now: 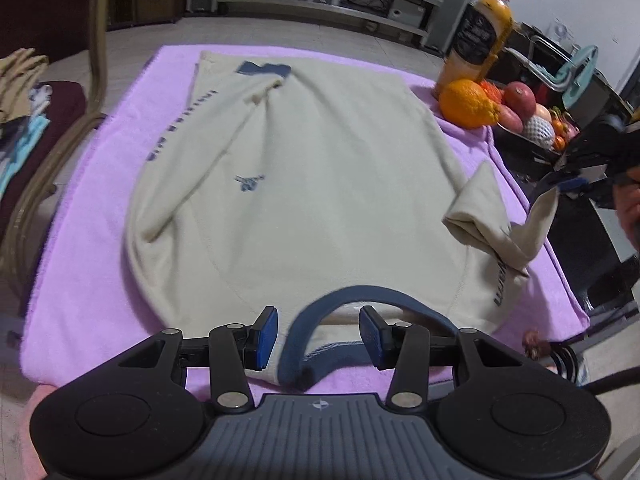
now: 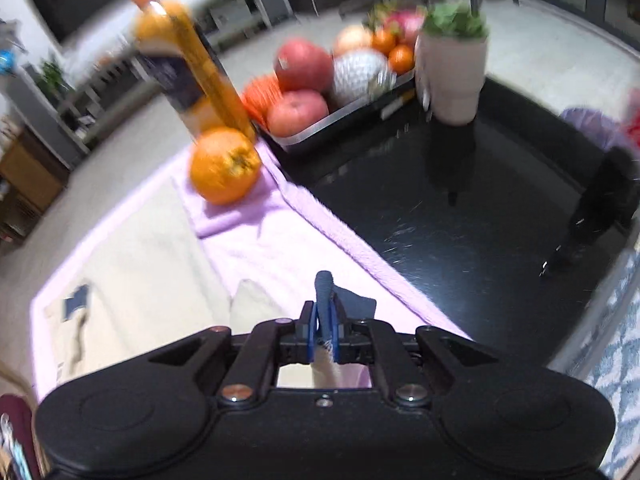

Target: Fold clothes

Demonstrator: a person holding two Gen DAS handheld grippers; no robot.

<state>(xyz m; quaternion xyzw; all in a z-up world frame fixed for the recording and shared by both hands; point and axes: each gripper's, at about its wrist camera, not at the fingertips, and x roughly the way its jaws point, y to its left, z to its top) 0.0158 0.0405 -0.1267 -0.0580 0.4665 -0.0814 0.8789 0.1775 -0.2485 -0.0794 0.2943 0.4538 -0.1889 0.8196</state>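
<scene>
Now the sweatshirt [image 1: 304,168] collar lies between the left gripper [image 1: 318,334] spread fingers; the right gripper [image 2: 323,330] pinches its cuff.

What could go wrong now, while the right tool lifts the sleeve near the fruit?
1. The right tool grips only the blue cuff; it might slip out as the sleeve is carried over the sweatshirt.
2. The orange and juice bottle stand close by, so a wide swing could knock them.
3. The left tool is open, so the shirt may shift.

Two low wrist views, shared sweatshirt [image 1: 304,184].
</scene>
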